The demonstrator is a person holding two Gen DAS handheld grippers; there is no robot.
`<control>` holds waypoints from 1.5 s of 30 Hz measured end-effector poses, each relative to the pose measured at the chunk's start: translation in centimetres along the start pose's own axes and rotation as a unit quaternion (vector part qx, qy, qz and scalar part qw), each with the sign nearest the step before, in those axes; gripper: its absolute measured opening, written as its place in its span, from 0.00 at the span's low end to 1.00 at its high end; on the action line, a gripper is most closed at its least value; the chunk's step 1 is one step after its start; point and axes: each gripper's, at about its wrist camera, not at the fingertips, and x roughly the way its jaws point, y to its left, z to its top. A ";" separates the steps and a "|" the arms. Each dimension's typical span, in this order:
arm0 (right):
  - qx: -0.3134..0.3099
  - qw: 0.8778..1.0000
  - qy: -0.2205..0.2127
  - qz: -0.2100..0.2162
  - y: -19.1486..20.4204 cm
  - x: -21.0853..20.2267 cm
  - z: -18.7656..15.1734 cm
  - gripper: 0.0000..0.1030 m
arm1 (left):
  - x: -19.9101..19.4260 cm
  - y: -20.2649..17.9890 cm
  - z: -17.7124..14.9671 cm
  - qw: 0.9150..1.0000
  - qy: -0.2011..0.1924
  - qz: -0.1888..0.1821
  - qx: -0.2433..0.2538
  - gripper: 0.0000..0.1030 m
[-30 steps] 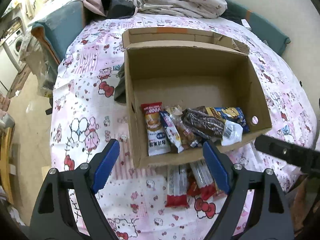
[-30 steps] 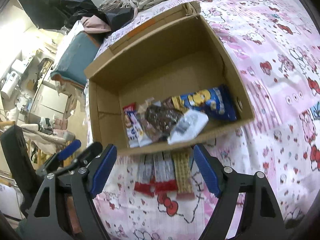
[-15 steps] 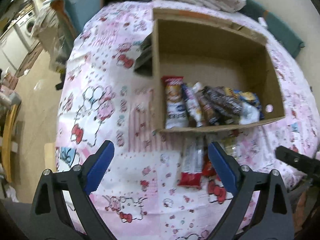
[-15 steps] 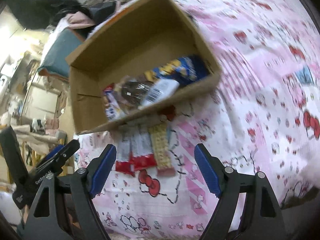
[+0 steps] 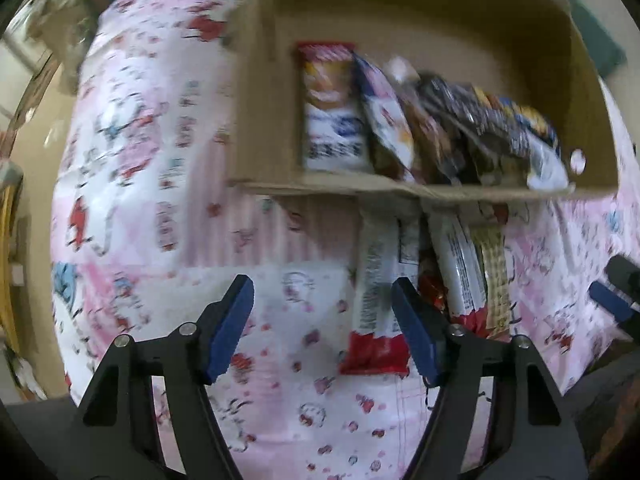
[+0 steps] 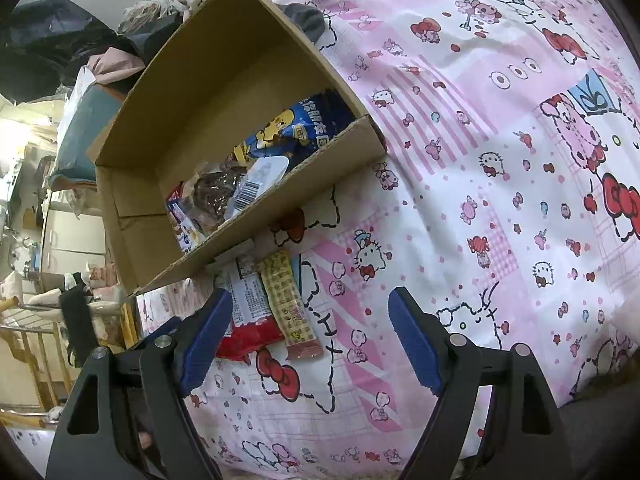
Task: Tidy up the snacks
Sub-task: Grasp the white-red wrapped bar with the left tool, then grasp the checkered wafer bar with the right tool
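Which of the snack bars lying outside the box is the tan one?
The tan bar, outermost toward the right gripper, beige with a brownish end. The other bars beside it are white with red ends.

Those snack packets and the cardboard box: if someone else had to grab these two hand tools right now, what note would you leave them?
Left gripper: jaws open, empty, low over the bedsheet, with its right finger beside the nearest bar.
Right gripper: jaws open, empty, just right of the loose bars.
Cardboard box: on the bed, several snack packets already piled inside against its near wall.
Left to do: a few snack bars still lie on the sheet just outside that wall, red-ended ones and a yellowish one. They probably go into the box next.
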 end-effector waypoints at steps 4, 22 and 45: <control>-0.001 1.000 0.000 -0.005 -0.1 0.2 0.0 0.80 | 0.9 -1.8 0.1 1.000 0.001 0.002 0.028 0.63; -0.072 0.995 0.067 -0.025 3.1 4.9 -0.3 0.52 | -1.8 -1.1 -2.9 0.999 0.028 0.019 0.011 0.27; -0.167 0.975 0.084 -0.118 5.6 7.8 -3.4 0.26 | -4.1 0.1 -4.3 1.000 -0.007 0.022 0.012 0.27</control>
